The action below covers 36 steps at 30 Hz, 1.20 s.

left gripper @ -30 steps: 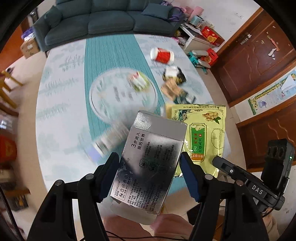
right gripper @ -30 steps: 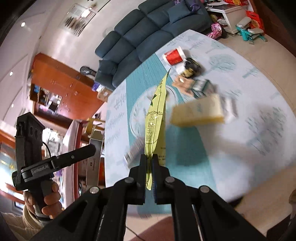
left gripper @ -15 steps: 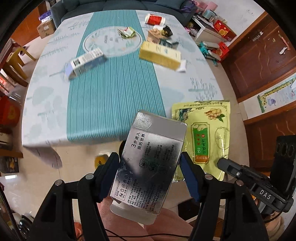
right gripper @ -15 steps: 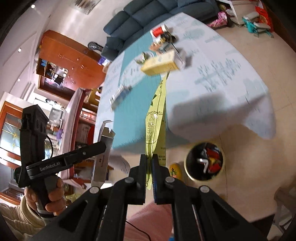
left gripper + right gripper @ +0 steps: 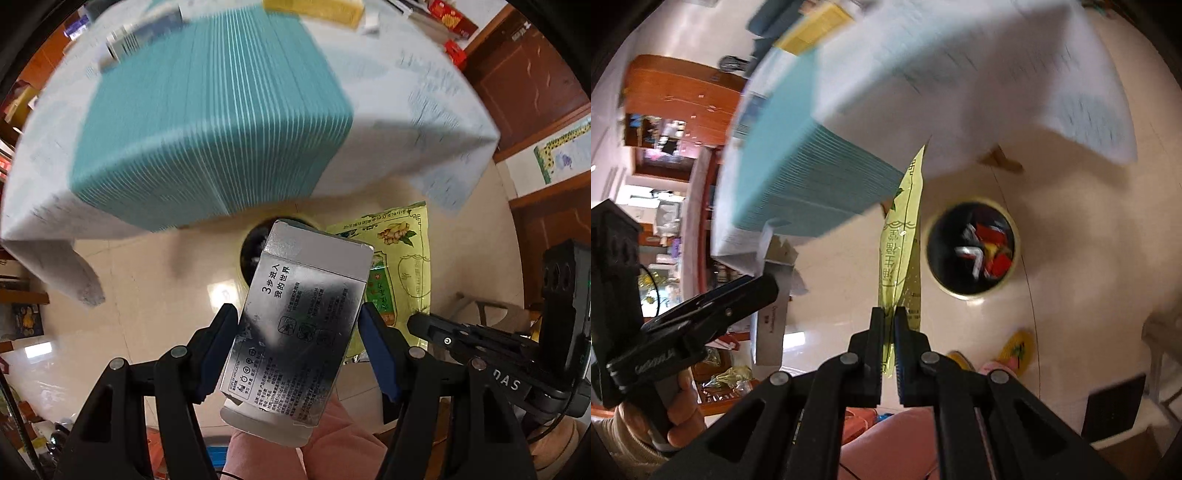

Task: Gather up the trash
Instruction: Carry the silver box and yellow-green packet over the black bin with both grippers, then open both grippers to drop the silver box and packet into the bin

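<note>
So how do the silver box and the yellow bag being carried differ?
The silver box is stiff, thick cardboard with dark print; the yellow bag is a thin, flat pouch with green and red pictures. The box keeps the left gripper spread wide; the bag lets the right gripper shut almost fully, pinching it by one edge. Both are held off the table, near the bin on the floor.

Both grippers have dropped from the table (image 5: 388,92) toward, seemingly, the bin (image 5: 973,247).

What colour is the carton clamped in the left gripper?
Silver-grey with black printed text, clearest in the left wrist view: the carton sits between the left gripper pads.
</note>
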Available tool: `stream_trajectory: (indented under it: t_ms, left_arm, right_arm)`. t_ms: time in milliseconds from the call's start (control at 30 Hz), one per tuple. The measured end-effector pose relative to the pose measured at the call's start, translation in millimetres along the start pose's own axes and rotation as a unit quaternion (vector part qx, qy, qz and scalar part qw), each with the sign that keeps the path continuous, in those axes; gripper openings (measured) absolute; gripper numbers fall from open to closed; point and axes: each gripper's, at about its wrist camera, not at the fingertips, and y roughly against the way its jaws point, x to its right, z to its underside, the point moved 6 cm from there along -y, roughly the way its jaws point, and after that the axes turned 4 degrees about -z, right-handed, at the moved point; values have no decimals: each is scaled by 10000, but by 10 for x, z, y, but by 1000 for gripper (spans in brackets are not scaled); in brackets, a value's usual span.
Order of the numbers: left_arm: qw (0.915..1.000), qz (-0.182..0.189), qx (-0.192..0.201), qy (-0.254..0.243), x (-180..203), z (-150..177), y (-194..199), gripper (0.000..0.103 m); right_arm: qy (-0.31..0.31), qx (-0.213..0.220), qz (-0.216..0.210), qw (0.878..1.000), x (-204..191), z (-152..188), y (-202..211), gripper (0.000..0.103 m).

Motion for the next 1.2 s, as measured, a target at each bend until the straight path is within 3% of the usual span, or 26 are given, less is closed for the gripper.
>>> stream_trajectory:
  t_ms: [267,500,867,933,1000,1067,1200]
  left_arm:
    - [9998,-13,-193,-17,-99,48,-889,66]
    - [9995,-130,-272,-117,-117,-103,-1608,66]
    - [9986,-207,23,-477,32,-310,-2524,68]
    - [9990,-176,25,-422,59,-334,-2615,69]
    - [9990,-245,82,-372,56,-332,-2685,73]
    - [9991,-278,126,-286,49,-344,-2729,86]
    - [9992,-285,202,-217,3,-347,-2705,89]
  right_arm:
    - [-405,-254,342,9983,541,35,-696,5]
    - [-498,-452,635,9957,862,-79,-1345,5]
    - [-528,-833,1073,9893,1400,-365,-2239,9]
    - [-443,-777,1194,9888,1497,-411,-2303,12]
    - [-378,-701,1322,9880,1565,-438,-2333,27]
    - [-351,-591,1410,9876,1637,-460,-2327,37]
    - [-196,-321,1554,9871,1701,-499,-2265,44]
